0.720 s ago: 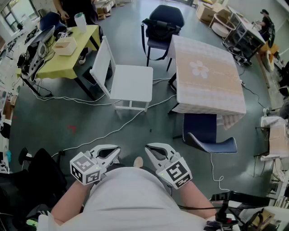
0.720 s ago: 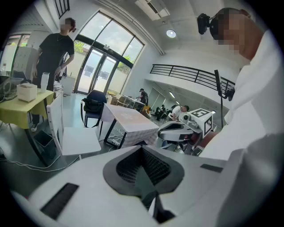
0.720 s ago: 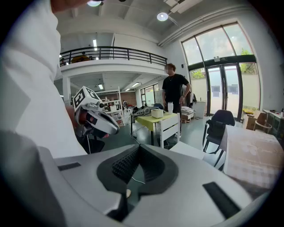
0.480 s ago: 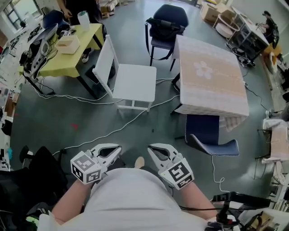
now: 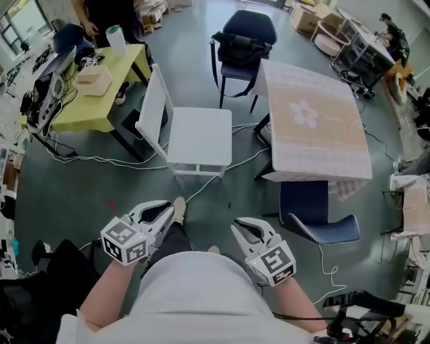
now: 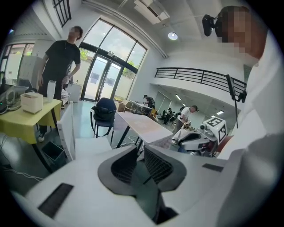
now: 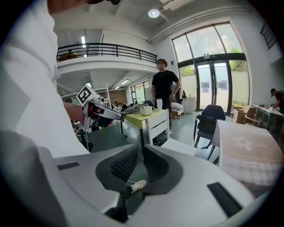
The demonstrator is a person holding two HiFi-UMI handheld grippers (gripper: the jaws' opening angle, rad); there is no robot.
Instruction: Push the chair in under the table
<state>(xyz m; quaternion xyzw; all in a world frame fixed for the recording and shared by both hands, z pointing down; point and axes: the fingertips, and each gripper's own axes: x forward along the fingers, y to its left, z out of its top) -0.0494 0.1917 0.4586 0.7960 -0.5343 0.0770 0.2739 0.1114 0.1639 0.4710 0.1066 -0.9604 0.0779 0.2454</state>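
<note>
- Yellow tabletop [image 5: 117, 87] is at far left with a person [image 5: 107, 13] standing behind it. It sits close behind the white chair, so you've little room on that side.
- Left gripper [image 5: 161, 211]: jaws pressed nearly together with nothing between them. It's held low in front of your body, well short of the chair.
- White chair [image 5: 198, 134] looks like the one to move. It stands on the floor ahead of you, seat toward the table, backrest [image 5: 151, 101] on the side away from it. A strip of floor separates seat and table edge.
- Step in hand reads as the approach. Walk round to the backrest, set both grippers on its top rail, and push level and square to the table.
- Cable [image 5: 215, 176] crosses the floor just beside the chair's near legs. Expect a snag, so push slowly.
- Right gripper [image 5: 240, 227]: jaws likewise almost closed, empty.
- Table [image 5: 316, 127]: the cloth overhangs the tabletop and hides the legs, so watch the seat front catching it.
- Blue chair [image 5: 316, 225] sits at the table's near edge and a dark chair [image 5: 245, 33] at its far corner. The left edge is free.
</note>
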